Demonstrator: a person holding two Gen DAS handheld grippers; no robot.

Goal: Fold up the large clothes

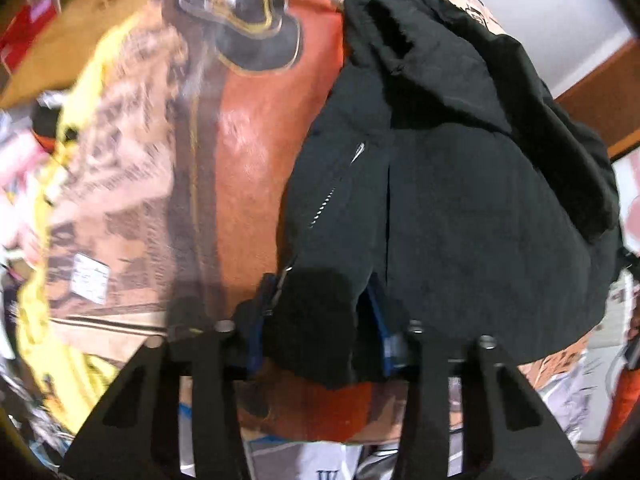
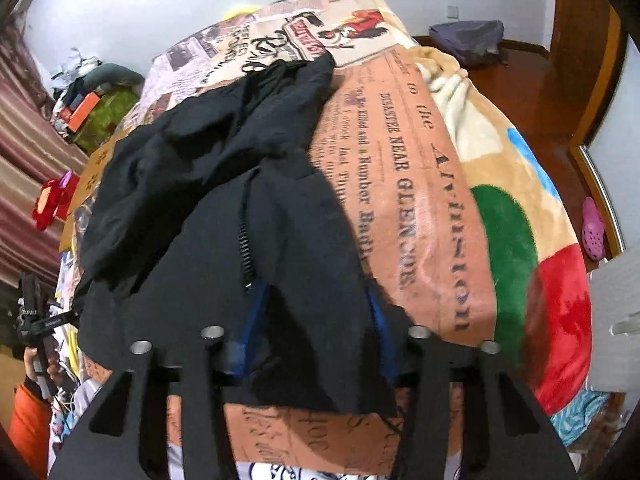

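On the bed's newspaper-print fleece blanket [image 2: 420, 184], black zip-front jacket [image 2: 224, 208] lies rumpled. Left gripper [image 1: 320, 304] and right gripper [image 2: 316, 312] each pinch its near hem. Risk: thin bite slips on lift; blanket snags too.

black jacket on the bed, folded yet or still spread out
Not folded: the black jacket lies loosely bunched and creased on the printed blanket, zipper showing, its near hem between the fingers of both grippers.

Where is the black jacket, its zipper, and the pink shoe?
black jacket [image 2: 180, 184]: right wrist view, rumpled middle.
zipper [image 2: 245, 248]: right wrist view, its teeth.
pink shoe [image 2: 593, 227]: right wrist view, holed top.
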